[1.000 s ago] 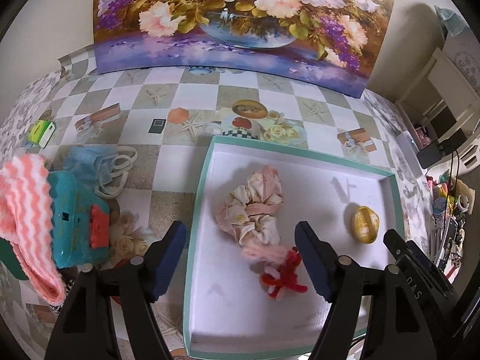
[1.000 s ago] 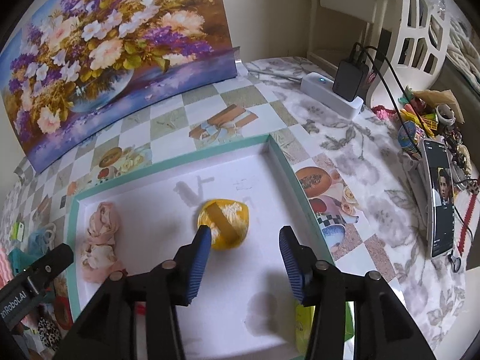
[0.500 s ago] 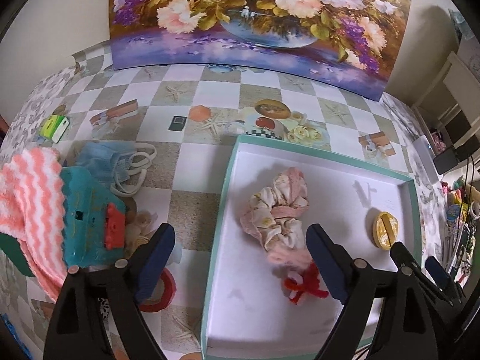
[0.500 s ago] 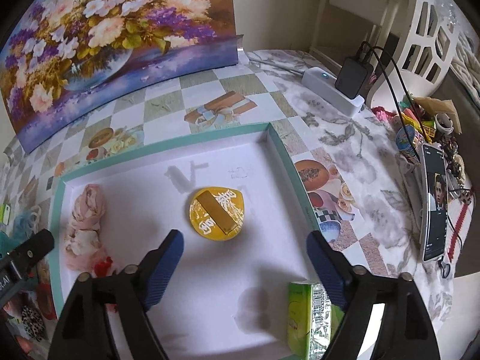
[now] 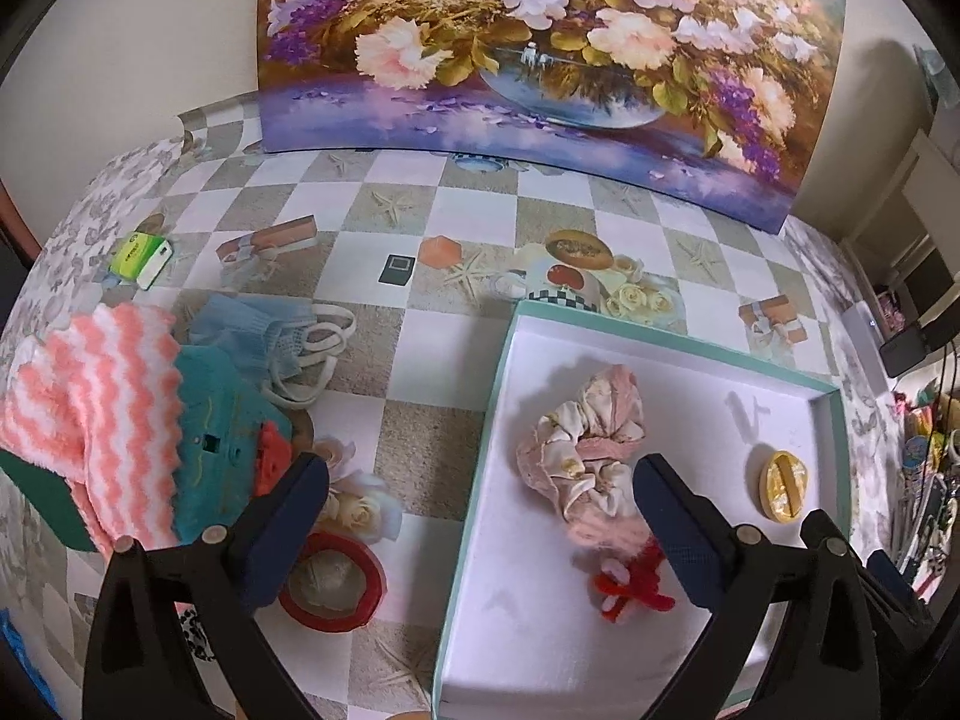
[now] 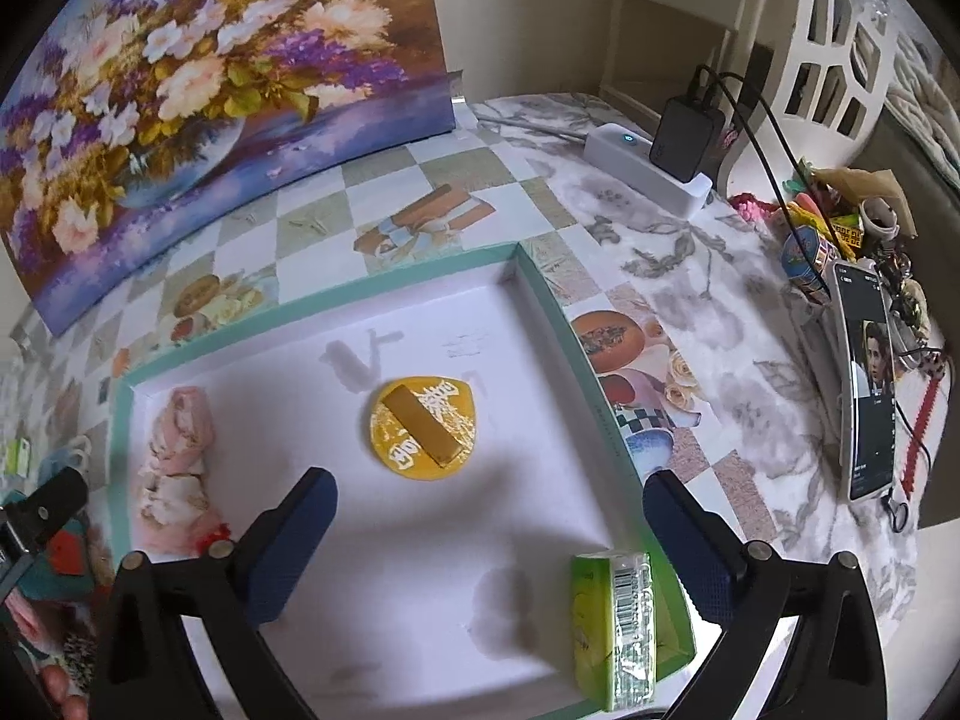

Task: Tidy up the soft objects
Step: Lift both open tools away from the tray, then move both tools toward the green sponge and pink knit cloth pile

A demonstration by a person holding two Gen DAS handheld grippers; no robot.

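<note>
A white tray with a teal rim (image 5: 505, 360) (image 6: 543, 300) holds pink scrunchies (image 5: 585, 438) (image 6: 177, 450), a red yarn bow (image 5: 630, 591), a yellow round sponge (image 5: 783, 486) (image 6: 423, 429) and a green tissue pack (image 6: 615, 624). Left of the tray lie a pink-and-white striped cloth (image 5: 102, 402), a teal cloth item (image 5: 222, 450), a blue face mask (image 5: 264, 336) and a red tape roll (image 5: 333, 579). My left gripper (image 5: 480, 516) is open and empty above the tray's left rim. My right gripper (image 6: 489, 534) is open and empty above the tray floor.
A flower painting (image 5: 540, 60) leans on the wall behind. A small green pack (image 5: 141, 255) lies far left. A power strip with charger (image 6: 654, 162), a phone (image 6: 867, 378) and small clutter (image 6: 840, 228) sit to the right on the table.
Both grippers have opened wide and pulled back and up from the tray. The yellow sponge lies free in the tray. The left view has shifted left; the tape roll came into view.
</note>
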